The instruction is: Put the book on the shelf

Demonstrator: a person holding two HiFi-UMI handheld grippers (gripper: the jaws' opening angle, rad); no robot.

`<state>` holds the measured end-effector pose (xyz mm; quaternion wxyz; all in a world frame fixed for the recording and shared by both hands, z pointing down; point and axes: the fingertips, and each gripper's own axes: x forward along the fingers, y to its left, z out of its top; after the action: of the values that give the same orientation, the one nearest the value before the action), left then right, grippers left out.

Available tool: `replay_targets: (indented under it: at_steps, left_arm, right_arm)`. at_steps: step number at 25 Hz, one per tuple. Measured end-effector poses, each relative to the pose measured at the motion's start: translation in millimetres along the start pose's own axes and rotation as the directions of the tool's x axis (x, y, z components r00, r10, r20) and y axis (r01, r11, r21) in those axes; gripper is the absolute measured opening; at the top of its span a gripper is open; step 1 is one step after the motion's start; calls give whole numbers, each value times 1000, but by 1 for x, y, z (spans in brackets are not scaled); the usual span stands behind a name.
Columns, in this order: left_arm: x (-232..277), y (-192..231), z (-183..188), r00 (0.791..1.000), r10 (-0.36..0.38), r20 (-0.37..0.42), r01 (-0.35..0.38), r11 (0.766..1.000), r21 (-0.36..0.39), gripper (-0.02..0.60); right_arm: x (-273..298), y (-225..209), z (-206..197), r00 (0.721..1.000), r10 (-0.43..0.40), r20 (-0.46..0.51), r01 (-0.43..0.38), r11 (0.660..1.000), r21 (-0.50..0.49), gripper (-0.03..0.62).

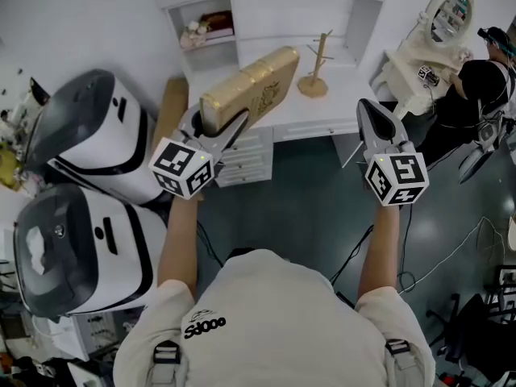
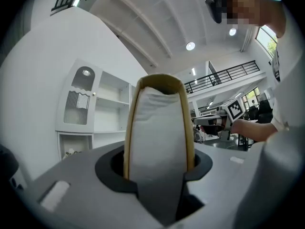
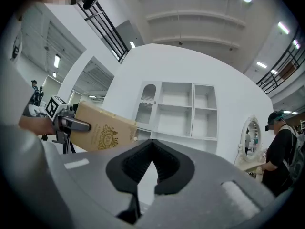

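A wooden stand (image 1: 316, 69) sits mid-desk (image 1: 355, 83), below the white shelf (image 1: 278, 14) and near the book's raised end. An oval mirror (image 1: 448, 13) stands beyond the desk's right edge. The shelf's upper compartments are cut off in the head view. Our left gripper (image 1: 216, 126) pinches the gold book (image 1: 251, 87) by its lower end, tilted over the desk's front edge. Our right gripper (image 1: 372, 113) is pressed together on nothing.

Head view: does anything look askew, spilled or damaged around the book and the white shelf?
Nothing stands out. The book slants only because the left tool grips one end in the air before the white shelf; its cover looks intact. The right tool is shut and empty.
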<state>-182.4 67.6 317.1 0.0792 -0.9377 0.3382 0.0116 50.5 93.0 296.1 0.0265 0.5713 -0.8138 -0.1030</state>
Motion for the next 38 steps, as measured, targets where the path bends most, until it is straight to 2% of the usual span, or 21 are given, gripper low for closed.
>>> replay_targets:
  at_steps: [3, 6, 11, 14, 21, 30, 38]
  left_arm:
    - [8, -9, -8, 1000, 9, -22, -9, 1000, -8, 232]
    - [21, -15, -13, 999, 3, -48, -3, 1000, 0, 232]
    - [49, -7, -15, 999, 4, -40, -3, 1000, 6, 232]
    - [69, 7, -24, 999, 7, -38, -7, 1000, 2, 232]
    - [141, 75, -42, 1000, 10, -19, -10, 1000, -7, 232]
    - [236, 162, -40, 1000, -17, -2, 17, 1000, -16, 233]
    - [282, 216, -31, 999, -30, 18, 30, 1000, 4, 233]
  right_arm:
    - [-4, -15, -5, 1000, -5, 16, 5, 1000, 29, 2]
    - [-2, -27, -3, 999, 22, 42, -25, 998, 51, 0]
    - [14, -46, -8, 999, 21, 38, -21, 1000, -2, 0]
    - [33, -57, -23, 999, 30, 30, -30, 1000, 4, 0]
    - [114, -112, -46, 999, -6, 36, 3, 998, 69, -2]
    - [223, -166, -44, 1000, -14, 18, 13, 999, 51, -2]
    - [284, -191, -45, 1000, -24, 6, 23, 999, 36, 0]
